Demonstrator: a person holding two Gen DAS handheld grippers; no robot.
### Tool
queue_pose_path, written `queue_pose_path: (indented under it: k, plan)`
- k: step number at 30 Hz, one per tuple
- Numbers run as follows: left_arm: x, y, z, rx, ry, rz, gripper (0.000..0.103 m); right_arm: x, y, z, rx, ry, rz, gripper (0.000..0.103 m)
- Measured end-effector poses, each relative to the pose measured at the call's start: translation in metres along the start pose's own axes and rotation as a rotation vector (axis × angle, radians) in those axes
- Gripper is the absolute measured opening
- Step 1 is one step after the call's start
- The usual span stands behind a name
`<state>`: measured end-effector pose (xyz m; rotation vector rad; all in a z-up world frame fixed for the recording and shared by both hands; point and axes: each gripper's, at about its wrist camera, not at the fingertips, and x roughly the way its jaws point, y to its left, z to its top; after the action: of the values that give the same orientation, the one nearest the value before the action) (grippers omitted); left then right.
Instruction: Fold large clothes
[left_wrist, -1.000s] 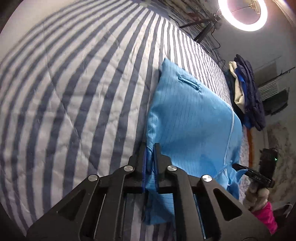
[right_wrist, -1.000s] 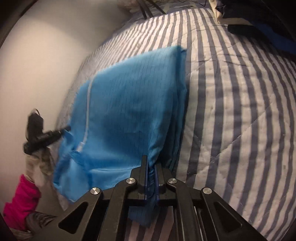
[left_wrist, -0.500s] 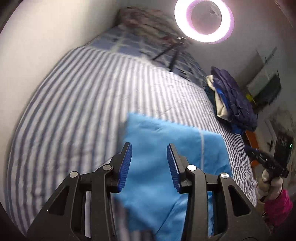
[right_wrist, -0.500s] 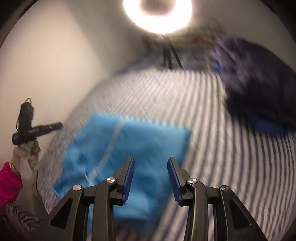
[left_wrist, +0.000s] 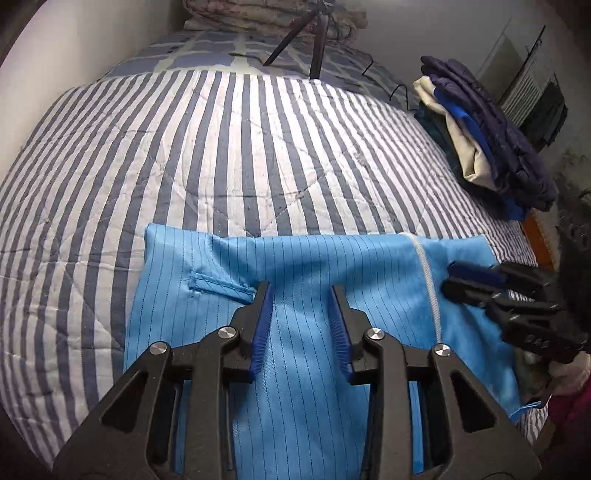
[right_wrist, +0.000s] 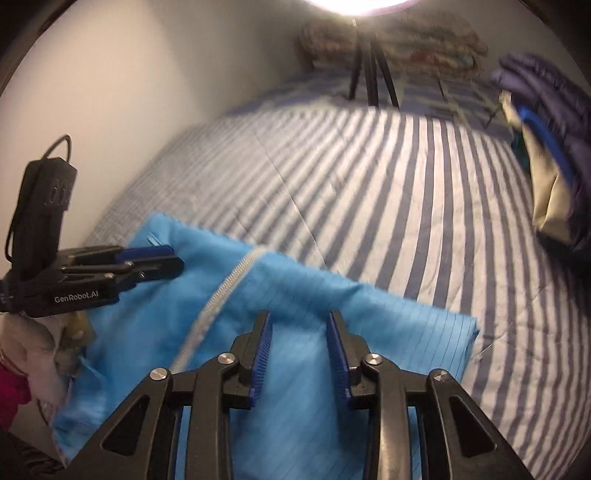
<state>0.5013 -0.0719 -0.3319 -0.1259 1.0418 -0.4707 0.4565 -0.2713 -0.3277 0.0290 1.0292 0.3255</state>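
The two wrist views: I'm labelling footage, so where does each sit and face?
Left wrist: on the left gripper, angled down at the light blue pinstriped garment; right gripper at right.
Right wrist: on the right gripper, same garment; left gripper at left.
Shared: the blue-and-white striped quilt.

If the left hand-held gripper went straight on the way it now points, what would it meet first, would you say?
Most likely the blue garment lying on the striped bedcover: the left hand-held gripper points down at it, open and holding nothing. How near it is cannot be told.
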Motion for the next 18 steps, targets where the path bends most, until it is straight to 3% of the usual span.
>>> queue_pose_path:
  k: [3, 6, 9, 14, 18]
  plan:
    - [-0.006, 0.002, 0.003, -0.027, 0.014, -0.002, 0.033, -0.001, 0.004, 0.004, -0.019, 0.024, -0.028, 0.029]
    - [-0.037, 0.010, -0.007, -0.031, -0.014, 0.016, 0.033, -0.023, -0.002, 0.002, 0.020, 0.012, -0.004, 0.029]
    - [-0.060, 0.016, -0.029, -0.024, -0.024, 0.010, 0.033, -0.046, -0.006, -0.016, 0.009, 0.015, 0.012, 0.029]
    - [-0.071, 0.034, -0.074, -0.014, 0.026, 0.052, 0.033, -0.063, -0.026, -0.064, 0.040, 0.059, 0.013, 0.030]
    - [-0.081, 0.048, -0.099, -0.075, 0.012, 0.004, 0.033, -0.067, -0.027, -0.095, 0.012, 0.086, 0.011, 0.030]
